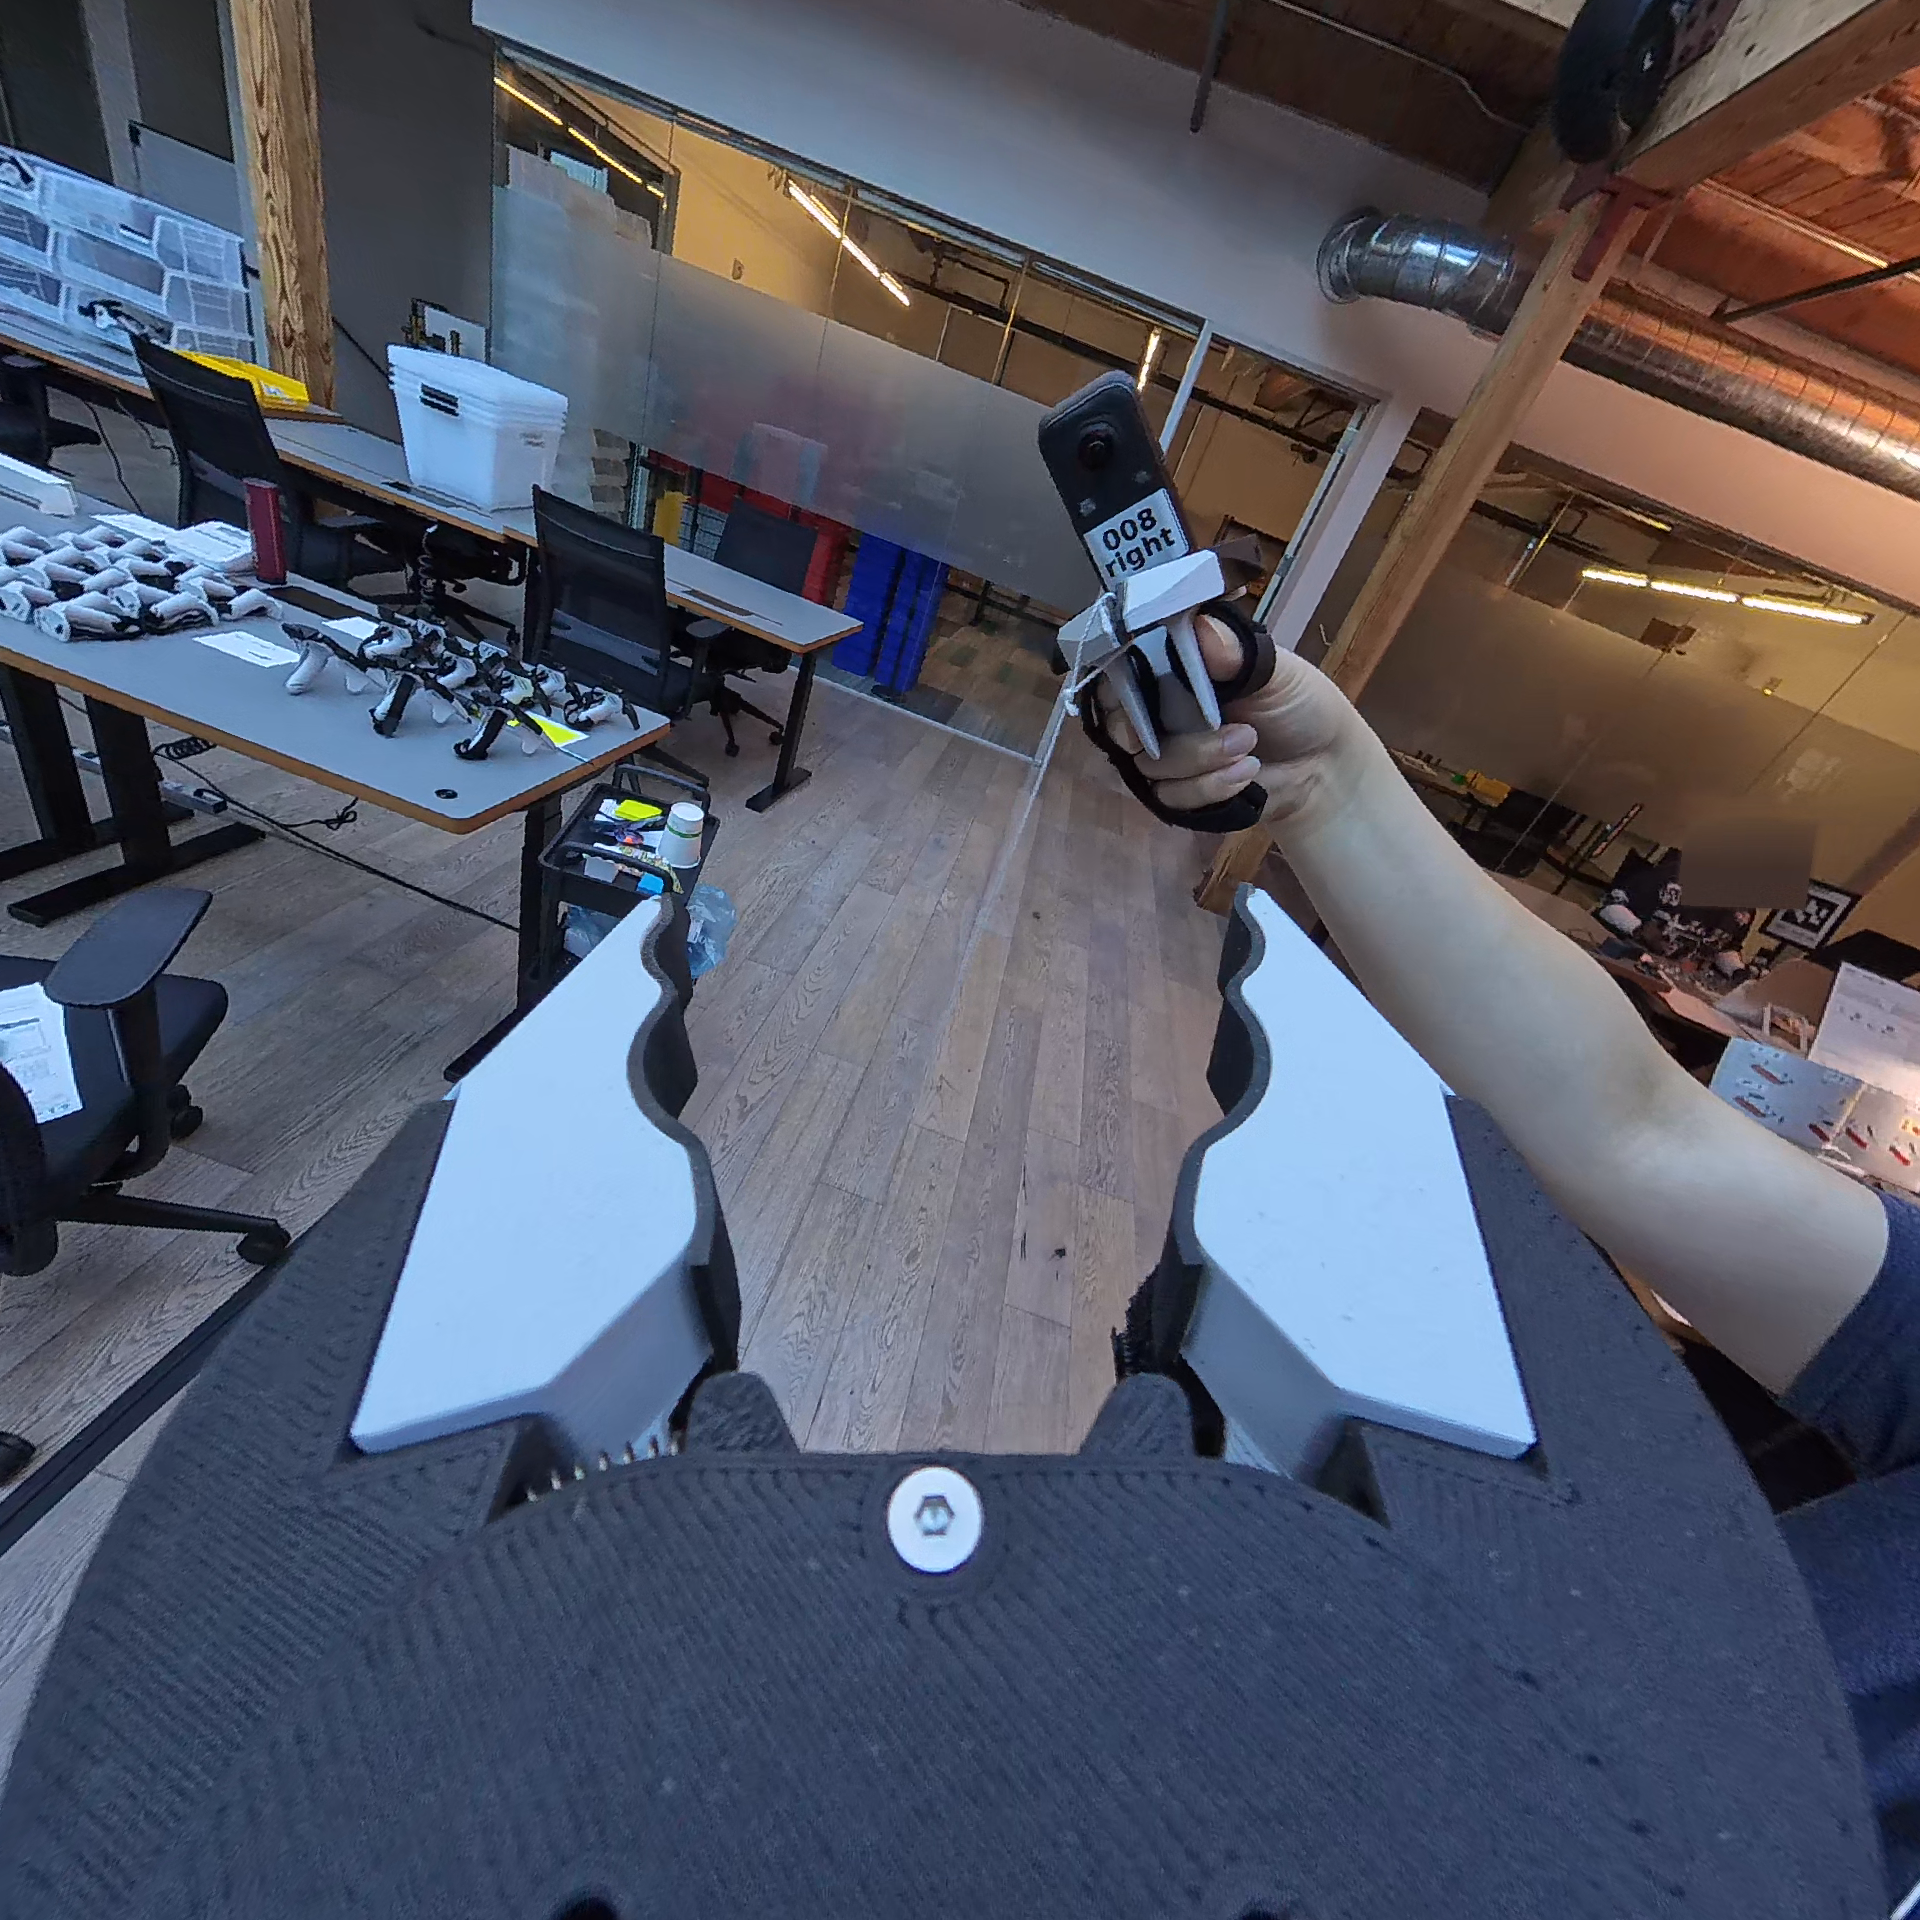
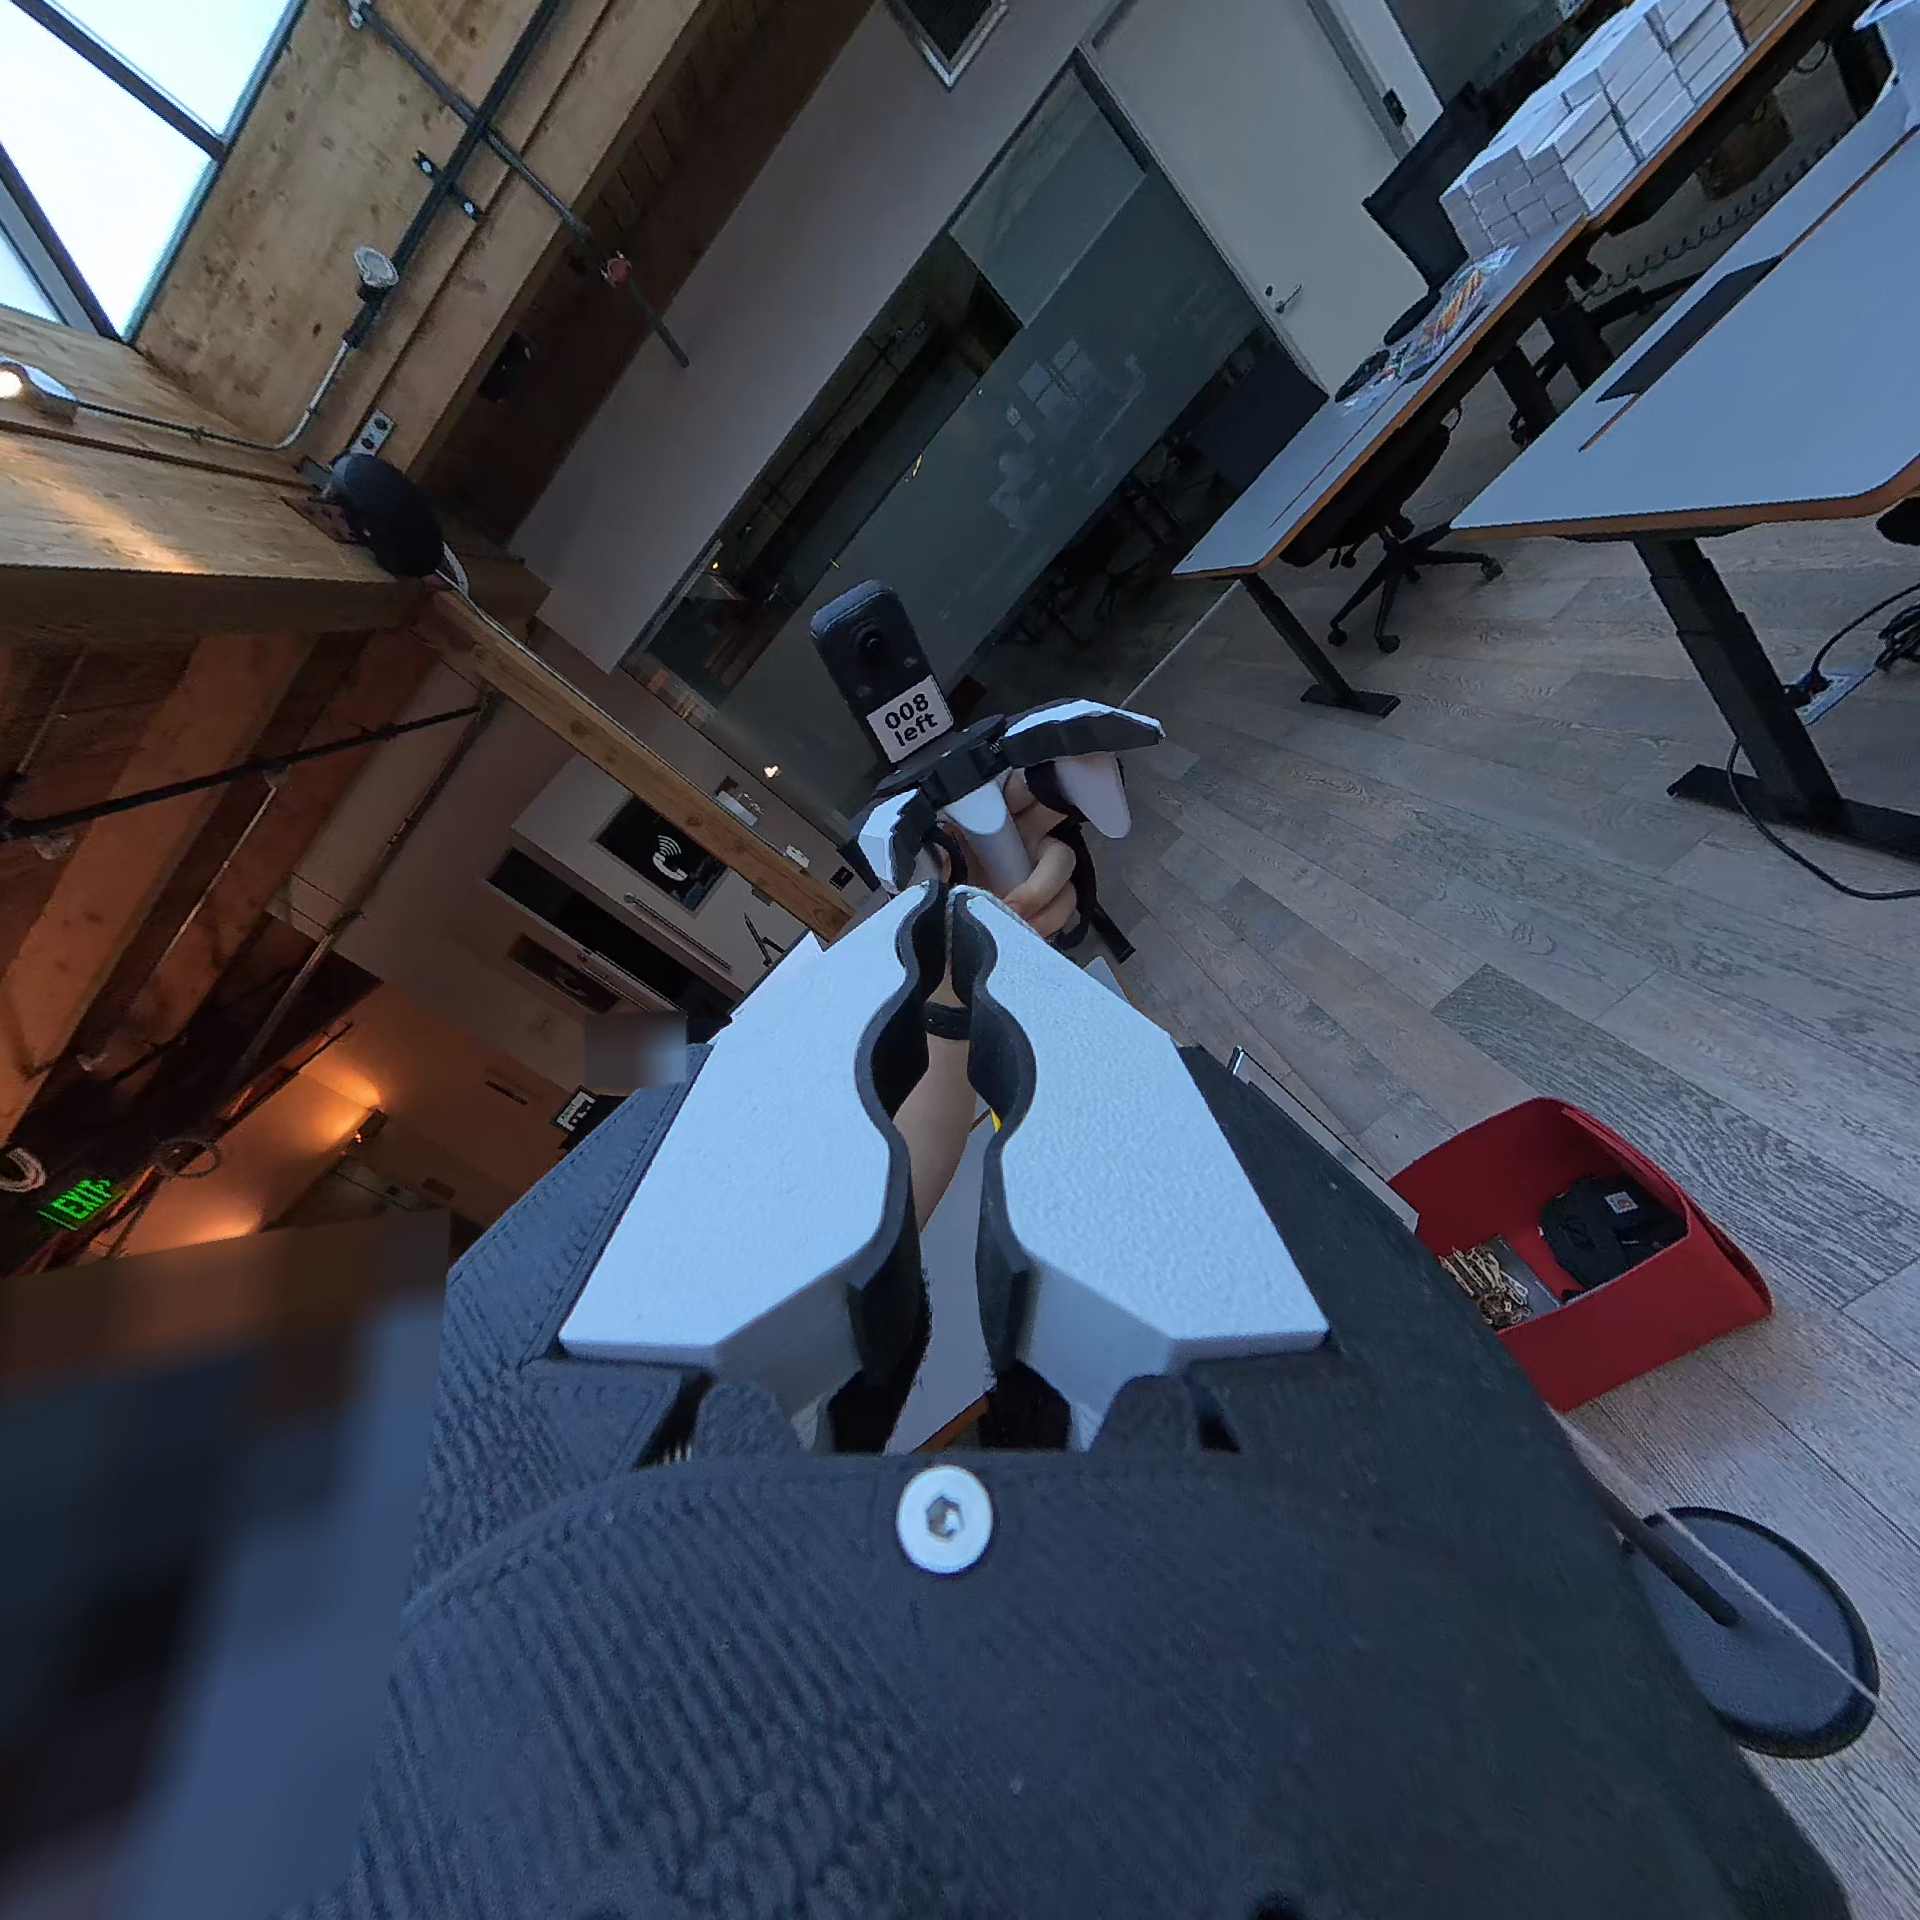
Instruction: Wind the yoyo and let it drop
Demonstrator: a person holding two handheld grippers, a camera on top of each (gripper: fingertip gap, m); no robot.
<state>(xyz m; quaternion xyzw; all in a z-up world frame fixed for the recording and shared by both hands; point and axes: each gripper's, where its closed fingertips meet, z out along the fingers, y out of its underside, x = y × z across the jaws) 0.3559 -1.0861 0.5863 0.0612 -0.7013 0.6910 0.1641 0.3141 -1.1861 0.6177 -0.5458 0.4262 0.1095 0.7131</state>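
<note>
Left wrist view has our left gripper (image 1: 951, 997) spread wide and empty over the wooden floor (image 1: 914, 1195). Beyond it, our right gripper (image 1: 1091, 639) is raised high in our right hand (image 1: 1236, 727), with a pale string (image 1: 1023, 805) wound about its tips and running down toward the space between the left fingers. In the right wrist view the right gripper's (image 2: 951, 904) jaws are pressed together at the tips, with a little pale cord seemingly pinched there.

We cannot find the yoyo itself in either view; we judge it hangs somewhere below, at the string's lower end, out of frame.

What could go wrong: the string fades out against the floor boards, so closing the left gripper on it may miss. If the right jaws ease open, the string could slip off. A tilted or swinging yoyo would wind unevenly and tangle.

Whether the string is taut or slack is hard to judge, and its lower end is lost against the floor.
</note>
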